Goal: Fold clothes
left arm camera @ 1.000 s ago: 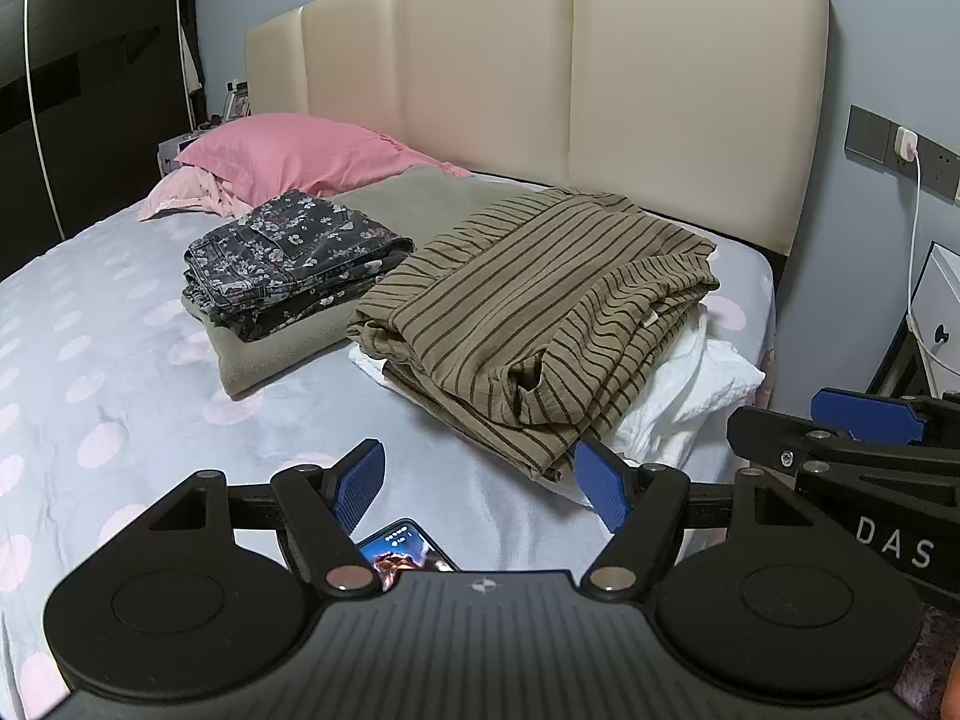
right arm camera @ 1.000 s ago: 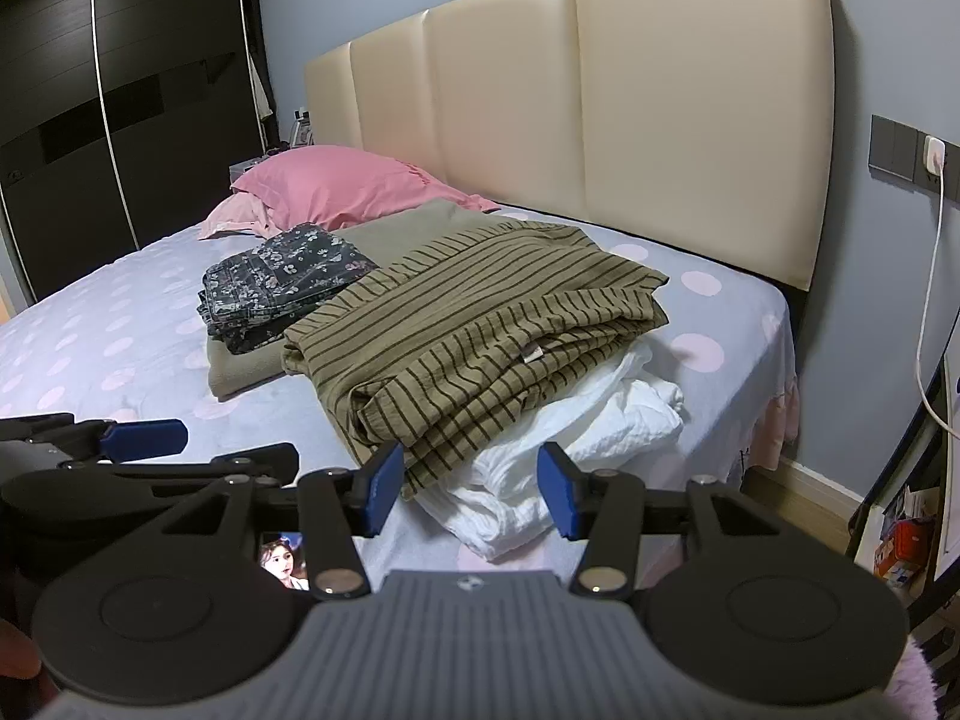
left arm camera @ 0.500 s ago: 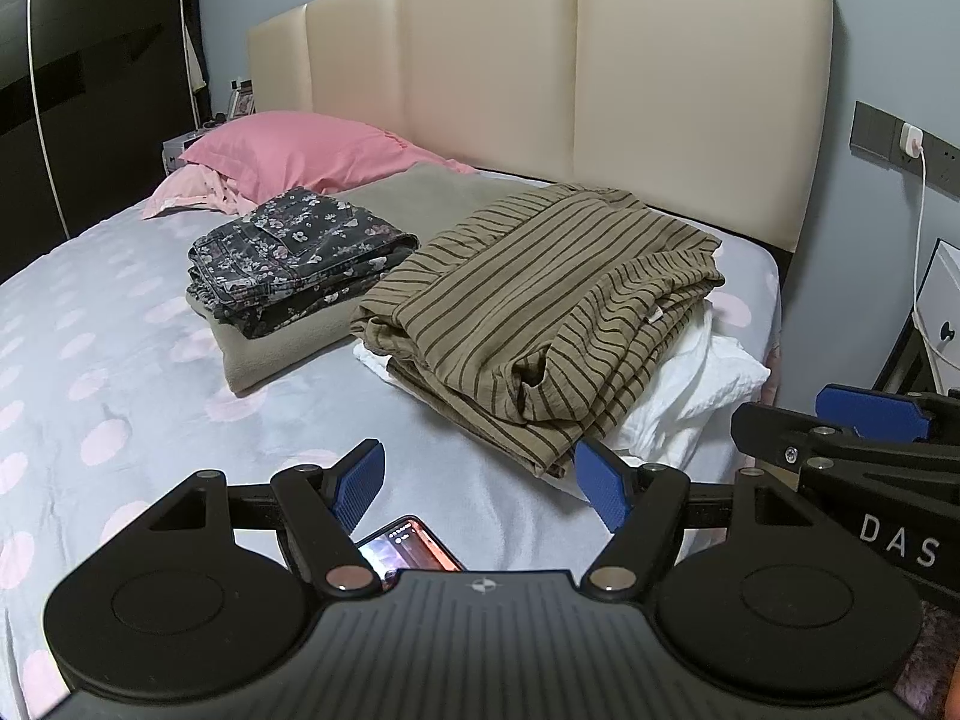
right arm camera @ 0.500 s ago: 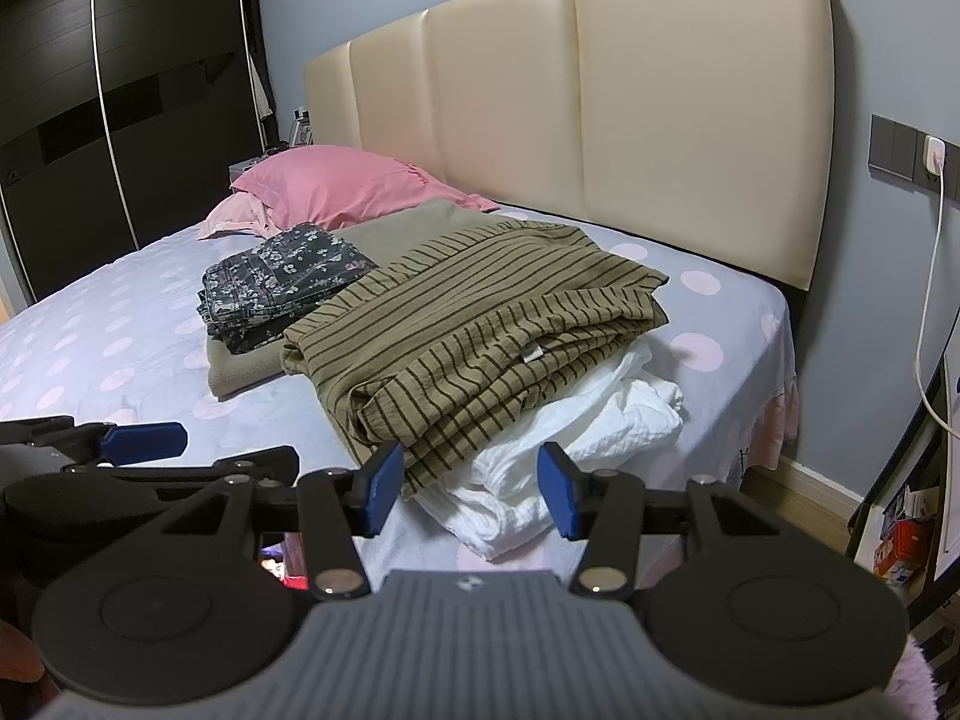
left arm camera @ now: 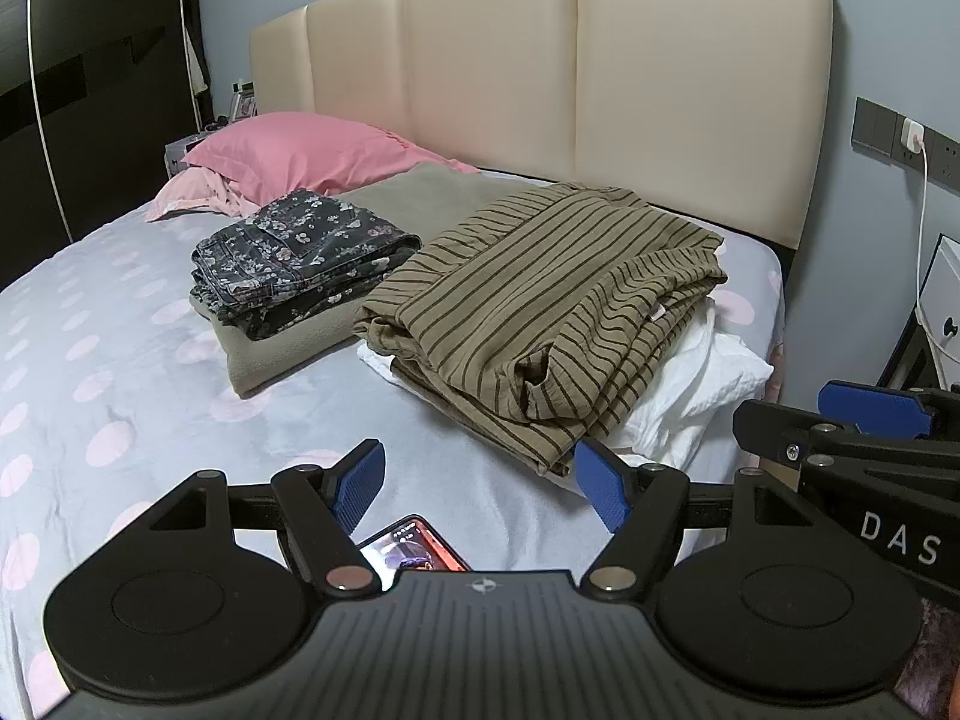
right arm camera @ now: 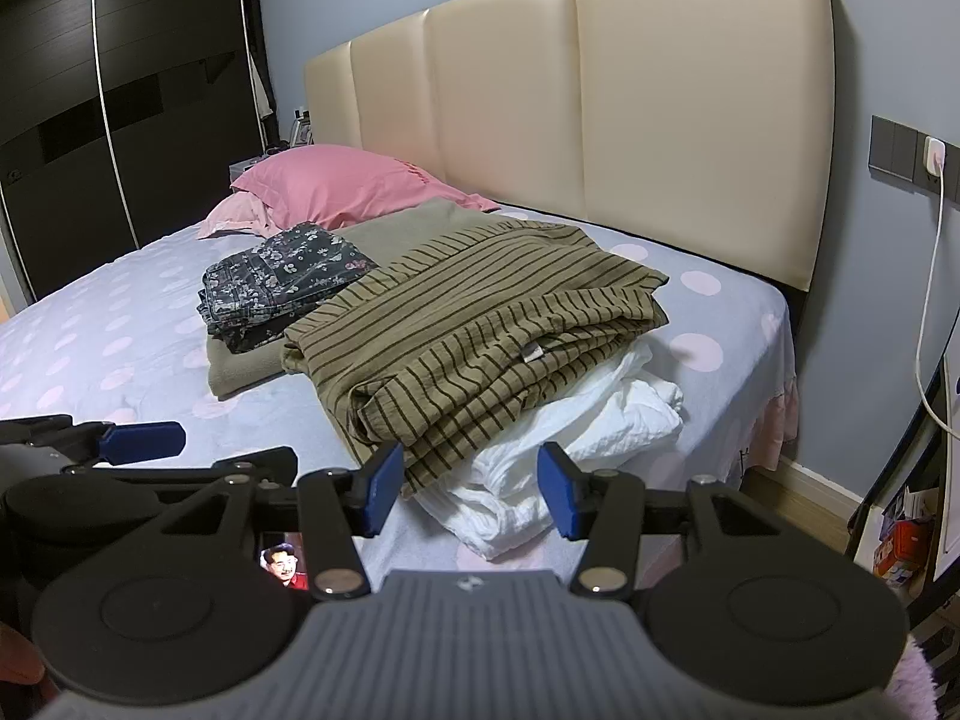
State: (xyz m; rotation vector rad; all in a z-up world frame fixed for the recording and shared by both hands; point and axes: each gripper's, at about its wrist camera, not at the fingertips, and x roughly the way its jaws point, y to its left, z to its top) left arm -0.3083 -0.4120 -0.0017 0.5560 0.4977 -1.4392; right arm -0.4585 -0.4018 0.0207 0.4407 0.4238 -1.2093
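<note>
A folded olive striped garment (left arm camera: 540, 306) (right arm camera: 480, 330) lies on a white garment (left arm camera: 690, 384) (right arm camera: 570, 438) near the bed's right side. Left of it, a folded dark floral garment (left arm camera: 300, 252) (right arm camera: 282, 276) rests on a folded grey-green cloth (left arm camera: 276, 348) (right arm camera: 240, 372). My left gripper (left arm camera: 480, 486) hovers open over the bedsheet in front of the striped pile, nothing between its blue pads. My right gripper (right arm camera: 471, 489) is open too, held just short of the white garment's near edge. Each gripper shows at the edge of the other's view.
The bed (left arm camera: 90, 360) has a pale dotted sheet, a pink pillow (left arm camera: 300, 150) and a cream headboard (left arm camera: 600, 90). A lit phone (left arm camera: 414, 546) lies on the sheet under my left gripper. A charger cable (right arm camera: 930, 300) hangs at the right wall; dark wardrobe doors (right arm camera: 120, 120) stand left.
Both grippers stay where they were, still open. Only the picture on the phone screen has changed.
</note>
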